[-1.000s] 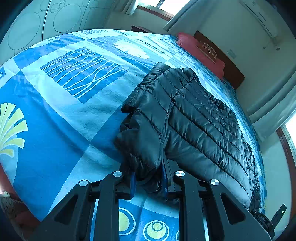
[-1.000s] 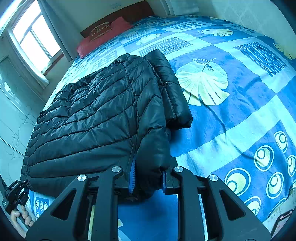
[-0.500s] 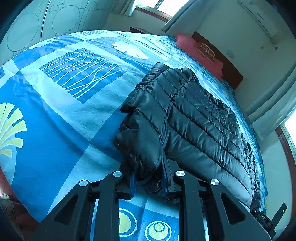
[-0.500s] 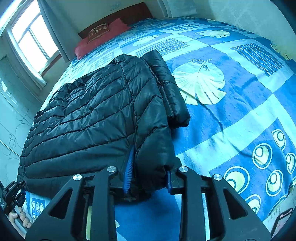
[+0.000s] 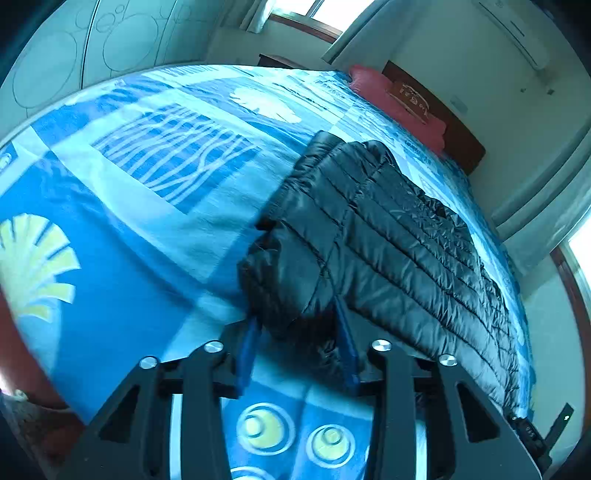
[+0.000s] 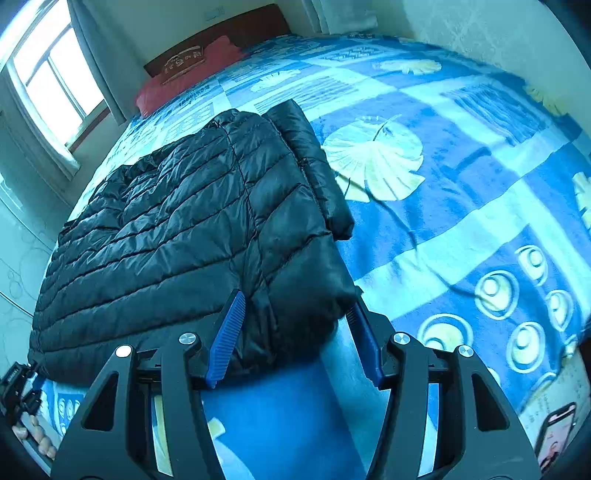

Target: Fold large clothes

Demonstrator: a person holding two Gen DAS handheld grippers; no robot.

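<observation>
A black quilted puffer jacket (image 5: 388, 229) lies folded on the blue patterned bedspread (image 5: 122, 236); it also shows in the right wrist view (image 6: 177, 229). My left gripper (image 5: 299, 350) is open, its blue pads on either side of the jacket's near corner without pressing it. My right gripper (image 6: 299, 332) is open wide, its pads standing apart from the other near corner, which rests on the bed. A folded sleeve (image 6: 317, 166) lies along the jacket's right edge.
A red pillow (image 6: 184, 77) and wooden headboard (image 6: 221, 33) are at the far end of the bed. Windows and curtains line the wall. A phone (image 6: 554, 435) lies at the bed's near right corner. My left hand (image 6: 33, 435) shows at the lower left.
Both grippers have opened and let go of the jacket's near corners. The jacket has settled onto the bed. Both grippers have drawn back slightly.
</observation>
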